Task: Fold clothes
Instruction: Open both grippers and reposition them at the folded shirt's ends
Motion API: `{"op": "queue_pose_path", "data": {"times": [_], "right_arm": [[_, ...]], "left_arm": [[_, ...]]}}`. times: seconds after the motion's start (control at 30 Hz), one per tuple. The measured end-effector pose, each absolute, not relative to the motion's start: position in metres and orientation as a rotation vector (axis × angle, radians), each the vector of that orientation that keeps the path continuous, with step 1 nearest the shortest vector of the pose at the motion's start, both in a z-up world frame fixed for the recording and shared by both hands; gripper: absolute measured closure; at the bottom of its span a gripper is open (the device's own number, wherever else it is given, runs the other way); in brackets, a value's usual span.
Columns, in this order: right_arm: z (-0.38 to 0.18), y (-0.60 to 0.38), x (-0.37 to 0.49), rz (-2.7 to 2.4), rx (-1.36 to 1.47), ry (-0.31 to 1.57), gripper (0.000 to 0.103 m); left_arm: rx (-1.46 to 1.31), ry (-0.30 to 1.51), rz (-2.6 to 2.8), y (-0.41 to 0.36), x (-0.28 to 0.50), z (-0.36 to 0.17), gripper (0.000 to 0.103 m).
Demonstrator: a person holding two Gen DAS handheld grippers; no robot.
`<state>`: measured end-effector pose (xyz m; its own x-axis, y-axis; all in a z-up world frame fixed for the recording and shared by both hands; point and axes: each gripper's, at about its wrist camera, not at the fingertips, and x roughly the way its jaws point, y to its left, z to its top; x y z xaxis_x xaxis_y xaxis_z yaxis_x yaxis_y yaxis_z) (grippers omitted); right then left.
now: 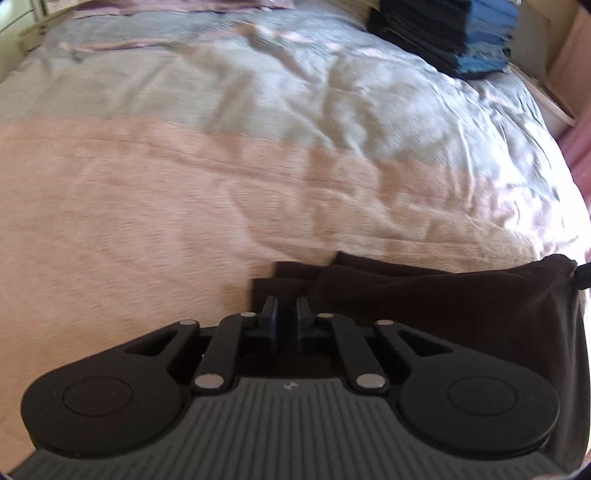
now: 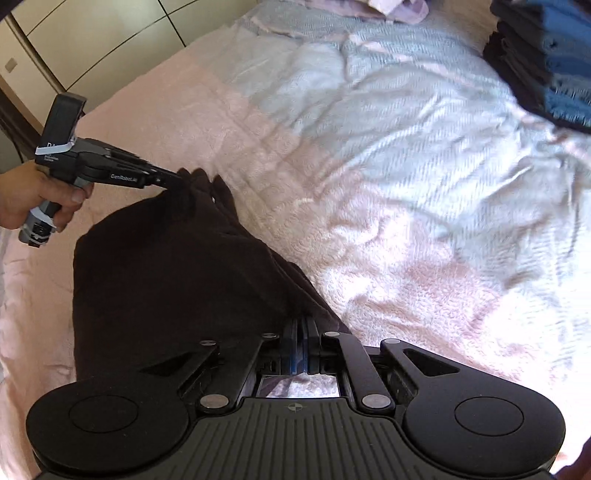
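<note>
A dark brown fabric garment (image 2: 177,266) is held stretched between two grippers above a bed.

One end is pinched by the closed left gripper (image 2: 176,178), the other is clamped in the right gripper (image 2: 300,334). A pink and grey textured bedspread (image 2: 369,184) is spread beneath; a stack of folded dark and blue clothes (image 1: 461,37) is seen far off.

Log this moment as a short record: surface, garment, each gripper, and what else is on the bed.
surface: bed with pink and grey-blue bedspread
garment: dark brown garment, bunched, stretched between the two grippers
left hand-held gripper: shut on one end of the garment, held by a hand
right hand-held gripper: shut on the other end
other items: stack of folded dark and blue clothes at the far right of the bed
</note>
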<state>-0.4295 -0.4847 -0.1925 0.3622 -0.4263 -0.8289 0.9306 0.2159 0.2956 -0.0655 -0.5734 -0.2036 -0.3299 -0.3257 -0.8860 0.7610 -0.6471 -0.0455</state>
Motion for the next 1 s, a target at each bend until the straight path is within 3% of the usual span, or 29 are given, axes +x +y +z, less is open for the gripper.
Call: {"op": "queue_pose_path", "data": {"times": [0.03, 0.07, 0.1, 0.17, 0.4, 0.67, 0.77, 0.83, 0.9, 1.0], "right_arm": [[-0.185, -0.482, -0.427, -1.049, 0.896, 0.675, 0.095], [-0.178, -0.480, -0.421, -1.026, 0.876, 0.648, 0.085], [-0.173, -0.477, -0.413, -0.997, 0.850, 0.626, 0.059], [-0.171, -0.475, -0.392, -0.935, 0.798, 0.606, 0.028], [-0.216, -0.472, -0.362, -0.806, 0.834, 0.732, 0.028], [-0.200, -0.454, -0.368, -0.842, 0.830, 0.877, 0.028], [-0.182, -0.438, -0.340, -0.794, 0.744, 0.879, 0.028], [-0.177, -0.420, -0.309, -0.724, 0.651, 0.905, 0.028], [-0.184, -0.400, -0.276, -0.657, 0.540, 0.955, 0.028], [-0.212, -0.372, -0.237, -0.626, 0.289, 1.129, 0.028]], "left_arm": [[1.194, 0.595, -2.019, -0.568, -0.057, -0.196, 0.096], [1.195, 0.589, -2.018, -0.559, -0.050, -0.191, 0.096], [1.198, 0.586, -2.020, -0.550, -0.044, -0.188, 0.096], [1.223, 0.602, -2.014, -0.527, -0.034, -0.190, 0.092], [1.280, 0.679, -1.914, -0.482, 0.010, -0.233, 0.090], [1.229, 0.551, -1.856, -0.457, 0.050, -0.186, 0.087], [1.287, 0.344, -1.926, -0.424, 0.045, -0.175, 0.072], [1.338, 0.141, -1.992, -0.394, 0.037, -0.178, 0.049], [1.413, -0.079, -2.065, -0.362, 0.026, -0.190, 0.039], [1.515, -0.425, -2.119, -0.322, 0.010, -0.223, 0.037]]}}
